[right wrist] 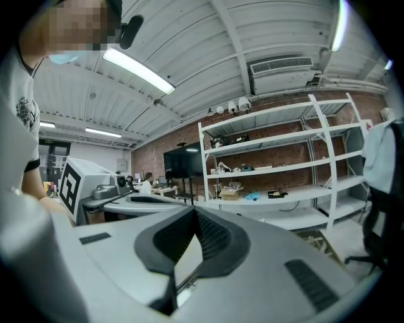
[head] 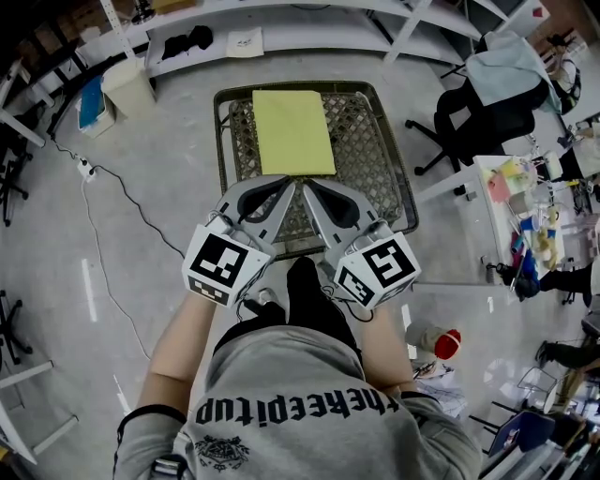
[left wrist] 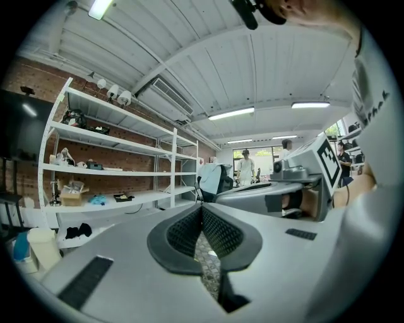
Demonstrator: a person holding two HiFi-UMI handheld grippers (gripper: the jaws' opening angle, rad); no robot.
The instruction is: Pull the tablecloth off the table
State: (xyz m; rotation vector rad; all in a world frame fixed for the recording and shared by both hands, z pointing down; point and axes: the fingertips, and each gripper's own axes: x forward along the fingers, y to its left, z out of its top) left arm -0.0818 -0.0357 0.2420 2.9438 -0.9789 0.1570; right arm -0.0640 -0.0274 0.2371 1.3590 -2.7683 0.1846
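Note:
A pale yellow tablecloth [head: 292,131] lies flat on the far part of a dark metal mesh table [head: 375,159]. My left gripper [head: 279,182] and right gripper [head: 308,187] are held side by side over the table's near part, their tips just short of the cloth's near edge. Both are shut with nothing between the jaws. In the left gripper view the left gripper [left wrist: 202,209] points upward, with mesh showing through the slit below its tips, and the right gripper's marker cube [left wrist: 328,161] is beside it. The right gripper view shows the right gripper [right wrist: 194,213] likewise shut.
A white bin [head: 127,86] and a blue box [head: 91,101] stand on the floor at far left. A power strip with its cable [head: 86,170] lies left of the table. An office chair [head: 478,112] and a cluttered white desk [head: 525,211] are on the right; white shelving [head: 309,28] runs behind.

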